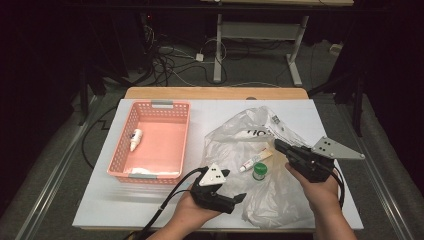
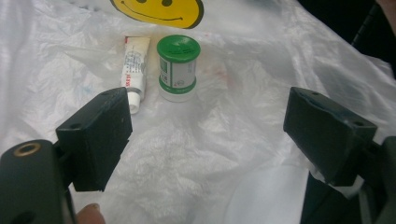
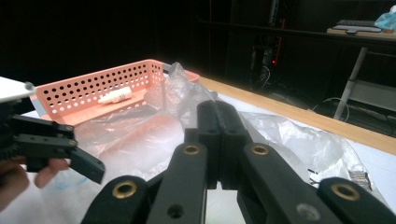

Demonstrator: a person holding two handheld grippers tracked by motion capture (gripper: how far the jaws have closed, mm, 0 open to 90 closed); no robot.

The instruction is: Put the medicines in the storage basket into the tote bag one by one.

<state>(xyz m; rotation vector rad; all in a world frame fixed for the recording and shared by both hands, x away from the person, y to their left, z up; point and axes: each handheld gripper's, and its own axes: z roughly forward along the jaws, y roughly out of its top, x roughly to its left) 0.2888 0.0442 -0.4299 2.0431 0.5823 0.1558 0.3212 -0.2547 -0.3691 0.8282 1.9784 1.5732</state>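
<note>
White tabletop (image 1: 150, 210) carries a pink basket (image 1: 120, 160) and a clear bag (image 1: 280, 200), its edge pinched in the closed right gripper (image 1: 276, 144), while the left gripper (image 1: 241, 198) gapes empty near the jar (image 1: 259, 171) and tube (image 1: 255, 160) lying on it.

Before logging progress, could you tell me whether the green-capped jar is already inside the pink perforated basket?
No, the green-capped jar stands on the clear plastic bag.
</note>
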